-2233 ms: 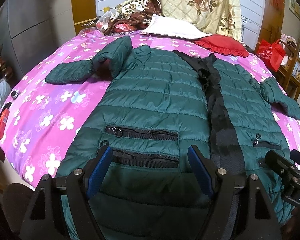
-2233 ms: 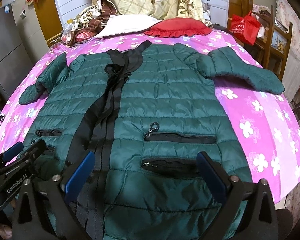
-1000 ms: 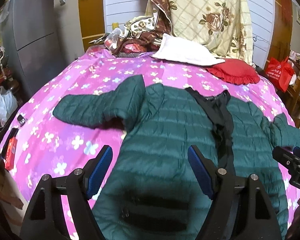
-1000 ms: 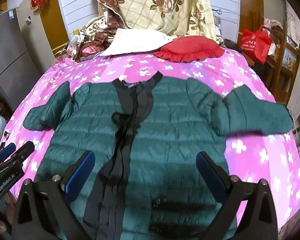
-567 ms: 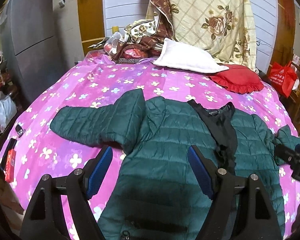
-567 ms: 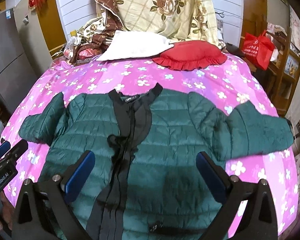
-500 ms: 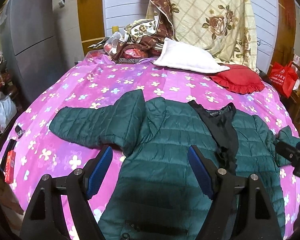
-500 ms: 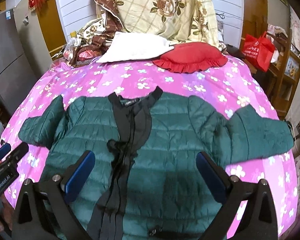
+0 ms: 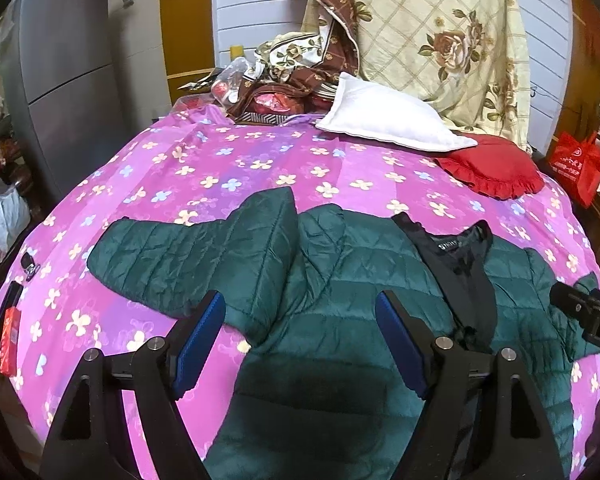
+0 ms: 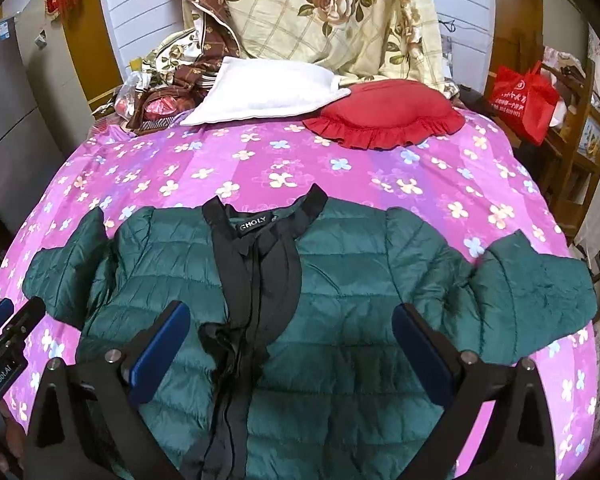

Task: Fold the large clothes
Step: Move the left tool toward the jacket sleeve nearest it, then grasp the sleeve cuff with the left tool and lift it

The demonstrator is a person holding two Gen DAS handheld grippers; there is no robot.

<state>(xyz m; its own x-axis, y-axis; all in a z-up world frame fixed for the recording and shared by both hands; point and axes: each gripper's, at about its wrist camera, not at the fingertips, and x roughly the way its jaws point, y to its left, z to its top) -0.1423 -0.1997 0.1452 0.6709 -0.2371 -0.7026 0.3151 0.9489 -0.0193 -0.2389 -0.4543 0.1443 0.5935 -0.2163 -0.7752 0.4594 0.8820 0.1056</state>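
Note:
A dark green quilted jacket (image 9: 340,280) with a black front band lies flat, front up, on the pink flowered bedspread (image 9: 220,168). It also shows in the right wrist view (image 10: 348,280), collar far, both sleeves spread out. My left gripper (image 9: 300,336) is open and empty, held above the jacket's left shoulder by the left sleeve (image 9: 188,256). My right gripper (image 10: 292,344) is open and empty above the chest, right of the black band (image 10: 256,272). The right sleeve (image 10: 532,284) reaches the bed's right edge.
A white pillow (image 10: 268,92), a red ruffled cushion (image 10: 384,120) and a heap of bedding (image 9: 284,76) lie at the head of the bed. A grey fridge (image 9: 60,80) stands left. A red bag (image 10: 520,96) and wooden shelves stand right.
Both grippers have risen and pulled back from the jacket's hem, so the view now takes in the collar and sleeves. The jacket lies as before. Both grippers stay open.

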